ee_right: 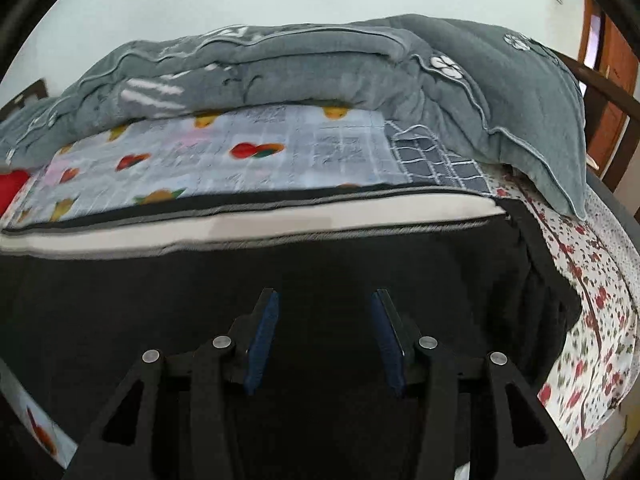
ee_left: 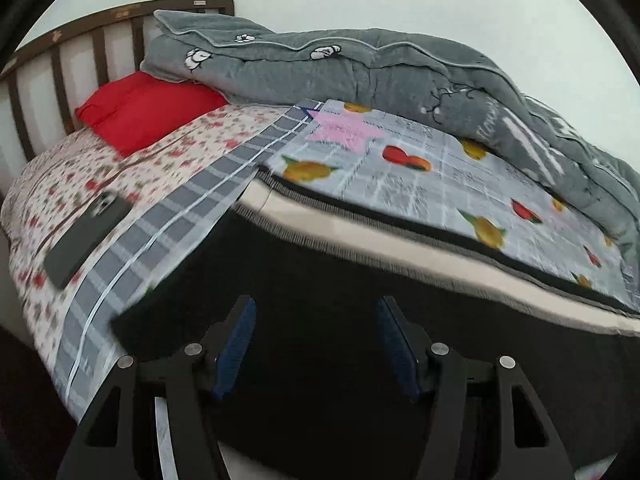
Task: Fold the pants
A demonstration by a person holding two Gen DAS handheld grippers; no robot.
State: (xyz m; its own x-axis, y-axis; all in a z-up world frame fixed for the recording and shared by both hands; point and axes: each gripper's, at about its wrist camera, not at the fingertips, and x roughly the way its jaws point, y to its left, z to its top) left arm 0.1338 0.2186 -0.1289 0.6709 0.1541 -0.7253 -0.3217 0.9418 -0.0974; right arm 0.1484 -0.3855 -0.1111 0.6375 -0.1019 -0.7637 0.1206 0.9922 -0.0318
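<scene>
Black pants (ee_left: 328, 264) with a cream side stripe lie flat along the near edge of the bed. My left gripper (ee_left: 314, 312) hovers over their left part, jaws open and empty. In the right wrist view the same pants (ee_right: 280, 272) fill the lower frame. Their right end (ee_right: 532, 264) hangs a little over the floral sheet. My right gripper (ee_right: 324, 304) is above the dark cloth, jaws open and empty. Whether either gripper touches the cloth cannot be told.
A dark phone (ee_left: 86, 236) lies on the floral sheet to the left. A red pillow (ee_left: 148, 112) sits by the wooden headboard (ee_left: 60, 52). A rolled grey quilt (ee_left: 400, 72) runs along the far side, also in the right wrist view (ee_right: 320, 68).
</scene>
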